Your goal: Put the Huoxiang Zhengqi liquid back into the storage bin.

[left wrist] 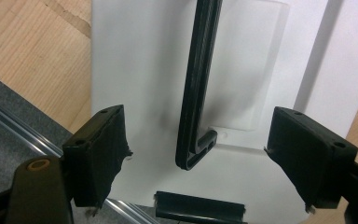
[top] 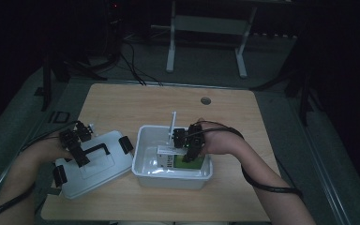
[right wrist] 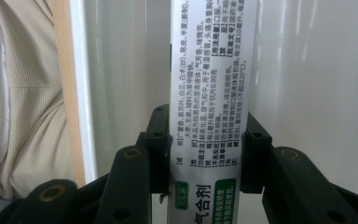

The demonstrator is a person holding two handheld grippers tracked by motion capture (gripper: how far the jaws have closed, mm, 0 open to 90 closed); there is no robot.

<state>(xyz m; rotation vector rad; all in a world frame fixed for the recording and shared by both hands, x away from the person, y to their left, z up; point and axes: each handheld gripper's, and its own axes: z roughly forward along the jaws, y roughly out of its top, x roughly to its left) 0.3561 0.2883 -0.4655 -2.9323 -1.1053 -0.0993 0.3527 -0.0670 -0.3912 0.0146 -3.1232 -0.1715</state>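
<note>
Two grippers are in your hands, and between them sit one box, one lid and one carton. Your right gripper (top: 183,146) is pinching a white cardboard medicine carton (top: 173,157) with green patches and small black print; in the right gripper view the jaws press on both narrow sides of that carton (right wrist: 208,93). You hold it inside the white rectangular plastic storage box (top: 143,161), whose smooth glossy walls with rounded corners rise around it, near the box's right end. Your left gripper (top: 77,146) hangs over the flat white plastic lid (top: 101,171) lying just left of the box on the pale wooden table (top: 136,103); its jaws stand spread, one on either side of the lid's black plastic handle (left wrist: 196,93), with neither pad touching it. Black clip latches sit at the lid's ends: I count one (top: 125,143) nearest the box, another (left wrist: 199,211) at the bottom of the left gripper view. One thin white stick (top: 172,123) stands upright at the box's far wall, close behind your right gripper.
</note>
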